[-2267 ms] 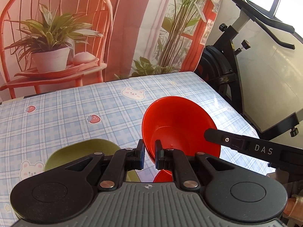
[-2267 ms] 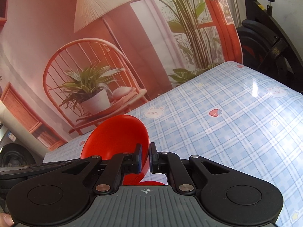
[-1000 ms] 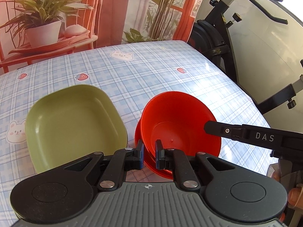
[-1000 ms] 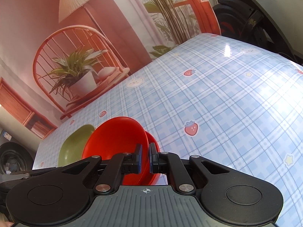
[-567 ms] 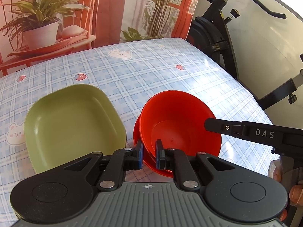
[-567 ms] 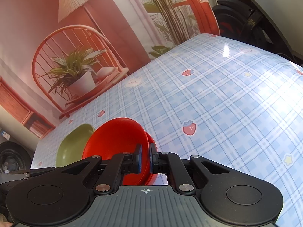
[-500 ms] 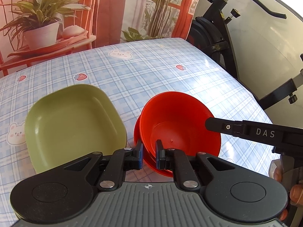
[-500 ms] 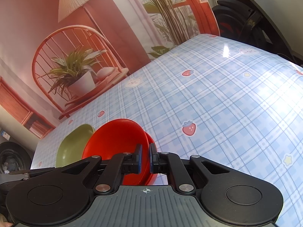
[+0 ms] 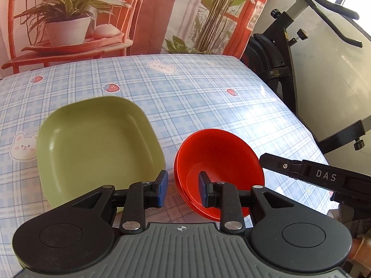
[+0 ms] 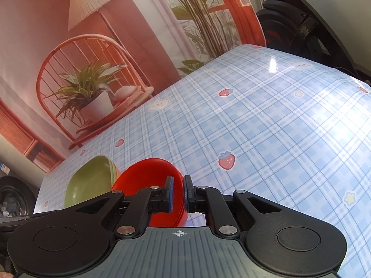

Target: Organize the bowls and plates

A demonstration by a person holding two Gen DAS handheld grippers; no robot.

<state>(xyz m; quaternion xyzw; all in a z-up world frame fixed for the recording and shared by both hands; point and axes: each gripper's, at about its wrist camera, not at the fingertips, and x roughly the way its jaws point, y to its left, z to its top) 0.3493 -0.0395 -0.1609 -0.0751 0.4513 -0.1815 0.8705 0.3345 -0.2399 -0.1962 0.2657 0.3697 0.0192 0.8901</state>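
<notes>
A stack of red bowls rests on the blue checked tablecloth, right of a green square plate. My left gripper is open, its fingers either side of the stack's near left rim, not clamped. My right gripper is still pinched on the right rim of the red bowl; its jaws stand only a rim's width apart. The green plate shows left of the bowls in the right wrist view. The right gripper's finger reaches in from the right in the left wrist view.
An exercise bike stands past the table's right edge. A printed backdrop with a chair and potted plant hangs behind the table. Bare tablecloth stretches far and right of the dishes.
The top red bowl came down onto the other red bowl on the table. My left gripper has just opened and let go of its rim. My right gripper stays pinched on it.
</notes>
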